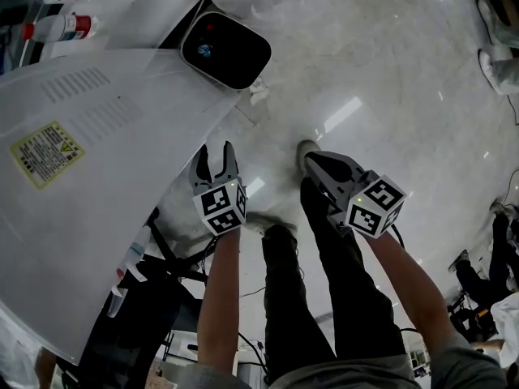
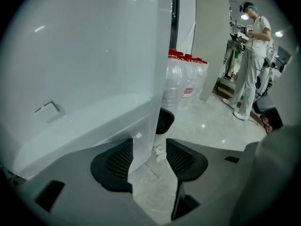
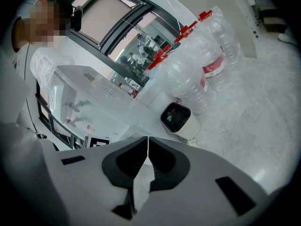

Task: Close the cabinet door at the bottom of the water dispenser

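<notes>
Floor (image 1: 389, 71): pale, glossy stone with streaks of reflected light; it fills most of the head view.
Water dispenser (image 1: 105, 177): a large white body at the left of the head view. The face turned to the camera has rows of vent slots (image 1: 77, 83) and a yellow label (image 1: 46, 152).
Cabinet door (image 2: 94, 126): most likely the lowest white panel of the dispenser, which shows only in the left gripper view, just beyond the left jaw. A small handle-like shape sits near its upper line. I cannot tell how far it stands open.
Left gripper (image 1: 216, 159): low at the dispenser's outer edge, pointing steeply down. Its jaws are apart. The white panel's corner edge comes down between them, close against the left pad (image 2: 115, 164) and clear of the other pad, so nothing is clamped.
Right gripper (image 1: 320, 162): to the right of the left one, above bare floor. Its jaws meet at the tips with nothing between them.
Bin (image 1: 225, 49): small, white and rounded, dark inside. It stands on the floor just past the dispenser's corner, with a crumpled white scrap (image 1: 258, 94) beside it.
Bottles (image 2: 186, 79): large clear water bottles with red caps, clustered behind the bin.
People: the wearer's dark trouser legs (image 1: 324, 298) show between the two arms. A person in white (image 2: 251, 65) stands well away in the left gripper view. Another person in white (image 3: 42, 65) is at the left edge of the right gripper view.
</notes>
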Available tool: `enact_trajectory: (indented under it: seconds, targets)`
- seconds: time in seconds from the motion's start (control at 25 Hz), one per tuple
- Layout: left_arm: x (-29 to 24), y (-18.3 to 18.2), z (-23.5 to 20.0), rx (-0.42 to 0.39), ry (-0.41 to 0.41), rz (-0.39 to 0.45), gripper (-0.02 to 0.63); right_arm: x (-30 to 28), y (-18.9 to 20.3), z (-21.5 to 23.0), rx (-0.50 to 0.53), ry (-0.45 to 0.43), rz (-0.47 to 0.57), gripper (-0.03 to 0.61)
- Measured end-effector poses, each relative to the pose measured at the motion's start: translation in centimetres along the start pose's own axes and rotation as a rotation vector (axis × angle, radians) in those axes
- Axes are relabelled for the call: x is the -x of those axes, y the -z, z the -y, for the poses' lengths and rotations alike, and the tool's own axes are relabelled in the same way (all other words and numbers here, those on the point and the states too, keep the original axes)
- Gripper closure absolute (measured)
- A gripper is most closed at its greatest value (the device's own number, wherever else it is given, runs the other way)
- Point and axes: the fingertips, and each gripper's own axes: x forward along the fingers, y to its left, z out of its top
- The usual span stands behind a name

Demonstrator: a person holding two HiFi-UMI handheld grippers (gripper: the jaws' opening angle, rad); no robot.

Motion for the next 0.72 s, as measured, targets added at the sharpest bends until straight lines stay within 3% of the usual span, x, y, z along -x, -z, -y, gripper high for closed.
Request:
enact_trajectory:
  seconds: [0.44, 0.72]
  targets:
    - [3.6, -1.4, 2.7, 0.029, 0.065, 0.037, 0.405, -0.6, -0.1, -2.0, 0.012, -0.024, -0.002, 0.567]
    - [9.4, -4.3, 4.4, 0.028, 0.091, 0.141, 0.442, 0.0, 0.1, -6.4, 0.066, -0.066, 0.012, 0.568]
